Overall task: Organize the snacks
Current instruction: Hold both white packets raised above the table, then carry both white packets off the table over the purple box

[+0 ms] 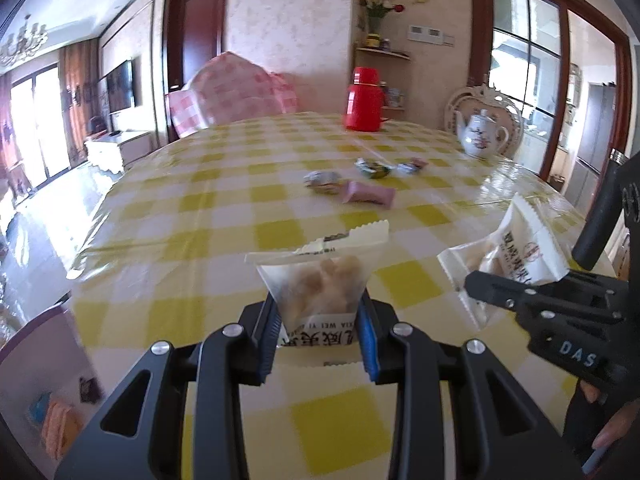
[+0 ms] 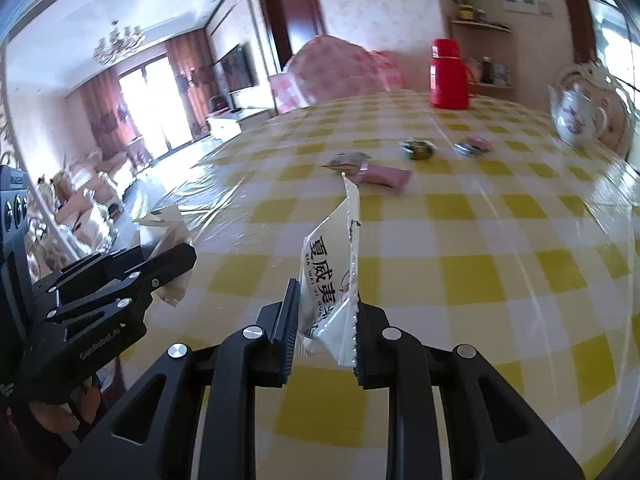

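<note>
**Two snack packets held above the checked worktop**

The worktop (image 1: 224, 216) fills both views, covered by a yellow-and-white checked cloth under a glossy clear sheet. Past its far edge stands a chair draped in pink check fabric (image 1: 232, 92). On the far side of the worktop a red thermos (image 1: 364, 100) stands upright, and to its right, near the right edge, sits a white teapot (image 1: 482, 134) with a floral pattern.

The left hand-held gripper (image 1: 320, 336) is clamped on a translucent snack packet (image 1: 324, 276), its blue-padded fingers pressing both sides of the packet's lower part; the packet stands upright with its serrated top seal tilted, above the near part of the worktop. The right hand-held gripper (image 2: 326, 332) is closed on a white snack packet (image 2: 334, 264) printed with black characters, gripping its lower end while the packet rises edge-on and leans slightly. In the left wrist view this second packet shows at the right, just beside the first but apart from it.

Further out, at mid-worktop, lie small wrapped sweets: a pink packet (image 1: 370, 196) touching a silvery wrapped piece (image 1: 322, 182) on its left, then a green-wrapped candy (image 1: 374, 168) and a blue-and-pink one (image 1: 412, 166) slightly further and to the right.
</note>
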`<state>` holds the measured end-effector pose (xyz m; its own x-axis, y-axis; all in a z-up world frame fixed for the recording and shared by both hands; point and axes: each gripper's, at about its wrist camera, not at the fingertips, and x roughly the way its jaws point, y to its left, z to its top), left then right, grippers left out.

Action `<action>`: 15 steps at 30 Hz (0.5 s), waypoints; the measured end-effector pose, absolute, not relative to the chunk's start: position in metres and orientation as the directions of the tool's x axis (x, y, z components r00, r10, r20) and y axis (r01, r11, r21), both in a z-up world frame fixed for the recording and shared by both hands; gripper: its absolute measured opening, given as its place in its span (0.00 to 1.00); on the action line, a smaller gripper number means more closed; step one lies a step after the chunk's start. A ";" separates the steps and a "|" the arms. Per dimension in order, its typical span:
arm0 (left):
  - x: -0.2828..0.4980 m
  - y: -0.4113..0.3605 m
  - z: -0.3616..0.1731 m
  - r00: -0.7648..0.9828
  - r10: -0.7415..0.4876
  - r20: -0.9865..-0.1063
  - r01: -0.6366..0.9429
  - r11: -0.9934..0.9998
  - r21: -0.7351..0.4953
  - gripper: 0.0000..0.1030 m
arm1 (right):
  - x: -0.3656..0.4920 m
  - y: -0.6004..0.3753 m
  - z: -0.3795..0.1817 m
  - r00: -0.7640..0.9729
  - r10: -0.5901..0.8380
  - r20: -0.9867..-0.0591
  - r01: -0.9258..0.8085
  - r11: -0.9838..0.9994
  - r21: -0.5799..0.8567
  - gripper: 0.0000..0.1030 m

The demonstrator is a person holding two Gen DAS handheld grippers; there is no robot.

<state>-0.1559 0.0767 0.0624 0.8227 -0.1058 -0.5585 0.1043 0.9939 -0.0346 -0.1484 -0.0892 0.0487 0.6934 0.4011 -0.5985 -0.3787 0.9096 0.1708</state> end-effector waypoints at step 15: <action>-0.187 0.182 0.063 0.815 0.047 -0.577 -0.085 0.996 -0.039 0.33 | -0.188 0.007 0.057 0.605 0.532 -0.592 -0.572 0.808 0.141 0.22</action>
